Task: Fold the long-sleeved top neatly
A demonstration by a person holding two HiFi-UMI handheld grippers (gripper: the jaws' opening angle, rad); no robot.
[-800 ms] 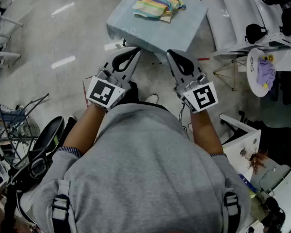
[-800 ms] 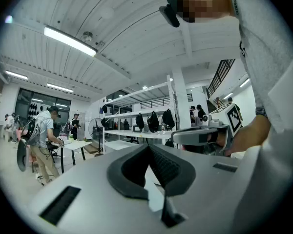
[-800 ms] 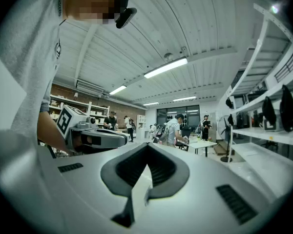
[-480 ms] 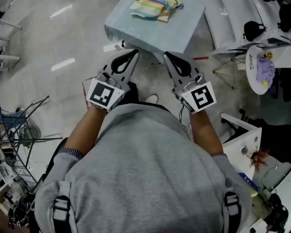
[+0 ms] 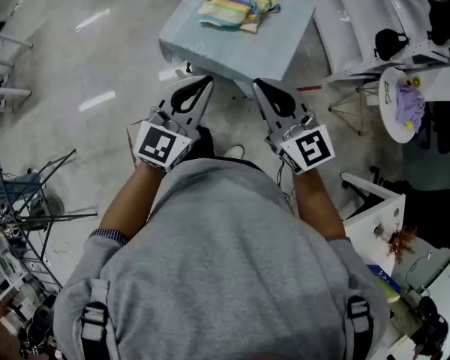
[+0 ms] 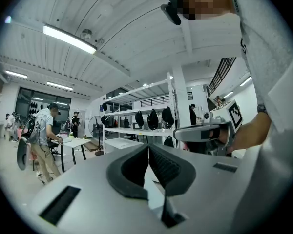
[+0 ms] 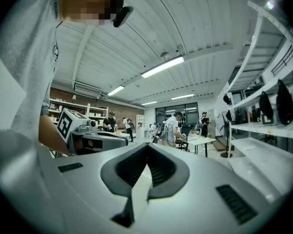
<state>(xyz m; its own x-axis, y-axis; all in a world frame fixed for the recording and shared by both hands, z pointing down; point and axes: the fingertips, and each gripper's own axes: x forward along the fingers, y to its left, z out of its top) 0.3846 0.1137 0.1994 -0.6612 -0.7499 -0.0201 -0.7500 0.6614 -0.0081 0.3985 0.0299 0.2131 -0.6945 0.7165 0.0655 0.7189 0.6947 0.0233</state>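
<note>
Fingers (image 6: 168, 168) meet empty on left gripper (image 5: 208, 80), right gripper (image 5: 257, 85); striped top (image 5: 236, 7), apparently soft, crumpled.

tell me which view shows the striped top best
The head view: the striped top lies bunched on the pale blue table, whole and unobstructed. Both gripper views look level across the room and show none of it.

A striped pastel top (image 5: 236, 7) lies crumpled on the table (image 5: 279, 37).

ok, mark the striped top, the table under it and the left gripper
striped top (image 5: 236, 7), head view, middle of the crumpled cloth.
table (image 5: 244, 51), head view, bare surface near the front edge.
left gripper (image 5: 207, 81), head view, tips of its shut fingers.
</note>
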